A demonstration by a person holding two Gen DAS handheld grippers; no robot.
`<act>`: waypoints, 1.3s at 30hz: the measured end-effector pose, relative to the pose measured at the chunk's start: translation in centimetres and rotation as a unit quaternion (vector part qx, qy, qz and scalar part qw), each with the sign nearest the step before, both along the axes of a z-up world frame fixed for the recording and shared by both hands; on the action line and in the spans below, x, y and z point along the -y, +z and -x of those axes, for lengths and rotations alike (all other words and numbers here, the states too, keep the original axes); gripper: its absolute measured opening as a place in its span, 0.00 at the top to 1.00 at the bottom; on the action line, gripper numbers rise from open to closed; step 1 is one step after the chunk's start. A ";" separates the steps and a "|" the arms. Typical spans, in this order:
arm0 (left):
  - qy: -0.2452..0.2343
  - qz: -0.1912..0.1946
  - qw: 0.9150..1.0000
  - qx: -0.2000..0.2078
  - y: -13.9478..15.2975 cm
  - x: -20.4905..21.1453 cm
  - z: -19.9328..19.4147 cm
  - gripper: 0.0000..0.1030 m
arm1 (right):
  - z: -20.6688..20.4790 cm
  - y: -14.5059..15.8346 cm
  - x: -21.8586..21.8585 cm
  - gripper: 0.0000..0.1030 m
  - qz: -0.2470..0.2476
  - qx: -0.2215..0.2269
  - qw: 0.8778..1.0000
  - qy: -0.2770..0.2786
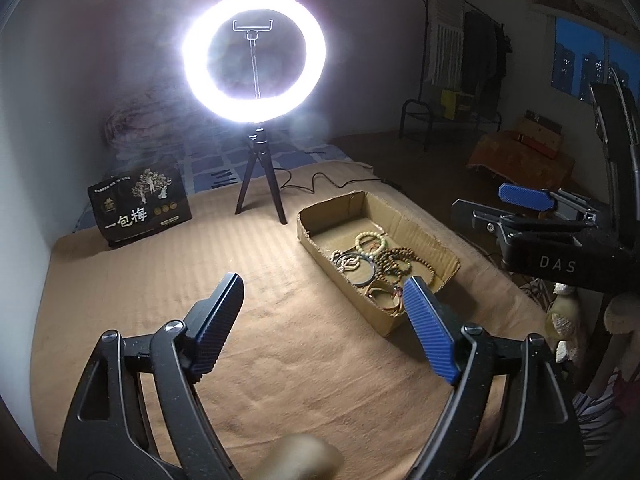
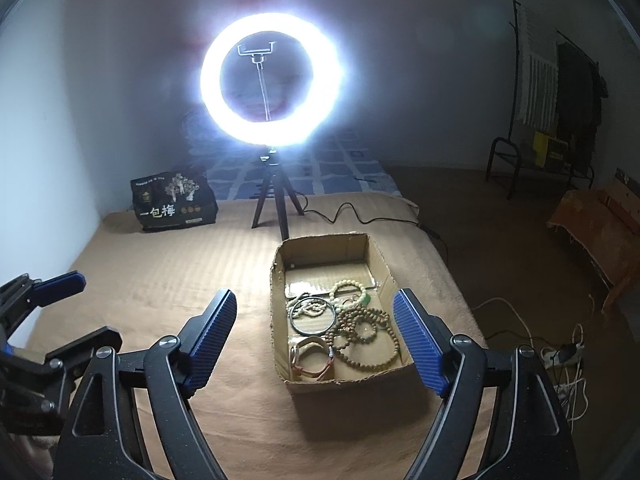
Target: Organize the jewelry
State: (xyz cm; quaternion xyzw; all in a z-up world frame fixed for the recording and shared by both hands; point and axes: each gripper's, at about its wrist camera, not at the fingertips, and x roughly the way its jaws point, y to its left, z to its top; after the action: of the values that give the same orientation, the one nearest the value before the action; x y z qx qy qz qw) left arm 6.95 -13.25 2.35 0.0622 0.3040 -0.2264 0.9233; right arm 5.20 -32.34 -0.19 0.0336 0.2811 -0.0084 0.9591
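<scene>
A shallow cardboard box (image 1: 424,236) (image 2: 380,256) stands on the tan blanket. It holds several bracelets: pale green beads (image 1: 370,242) (image 2: 348,290), brown wooden bead strands (image 1: 400,264) (image 2: 366,332), a dark bangle (image 2: 312,318) and a leather band (image 2: 312,356). My left gripper (image 1: 324,300) is open and empty, above the blanket just left of the box. My right gripper (image 2: 314,312) is open and empty, hovering over the box's near end; it also shows in the left wrist view (image 1: 528,208). The left gripper's fingers (image 2: 60,284) show at the left edge of the right wrist view.
A lit ring light on a tripod (image 1: 260,184) (image 2: 274,200) stands behind the box, its cable (image 2: 360,216) trailing right. A black snack bag (image 1: 140,208) (image 2: 174,202) stands at the back left. White cables and a power strip (image 2: 564,360) lie on the floor to the right.
</scene>
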 end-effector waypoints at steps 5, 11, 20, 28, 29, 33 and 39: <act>0.012 0.001 1.000 0.009 -0.1 -0.2 0.3 0.03 | -0.1 -0.2 -0.2 0.22 0.008 0.002 1.000 -0.002; 0.034 -0.008 0.999 0.004 -0.5 -0.3 0.1 0.02 | 0.0 -0.4 -0.2 0.22 0.005 0.000 1.000 -0.001; 0.047 -0.018 0.999 -0.006 -1.0 -0.4 -0.2 0.01 | -0.1 -0.7 -0.2 0.22 0.009 -0.004 1.000 0.001; 0.046 -0.018 0.999 -0.007 -0.9 -0.4 -0.1 0.01 | -0.2 -0.8 -0.2 0.21 0.011 -0.005 1.000 0.001; 0.046 -0.018 0.999 -0.007 -0.9 -0.4 -0.2 0.01 | -0.2 -0.8 -0.3 0.21 0.011 -0.005 1.000 0.002; 0.044 -0.017 0.999 -0.006 -0.9 -0.2 -0.1 0.01 | -0.2 -0.8 -0.2 0.21 0.013 -0.006 1.000 0.002; 0.045 -0.016 0.999 -0.007 -0.8 -0.2 -0.1 0.01 | -0.3 -0.8 0.0 0.21 0.012 -0.006 1.000 0.002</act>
State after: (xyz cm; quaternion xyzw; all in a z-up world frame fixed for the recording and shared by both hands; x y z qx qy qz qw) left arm 7.04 -13.03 1.52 0.0615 0.3166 -0.1799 0.9293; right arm 5.49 -32.31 -0.98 0.0210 0.2869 -0.0100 0.9577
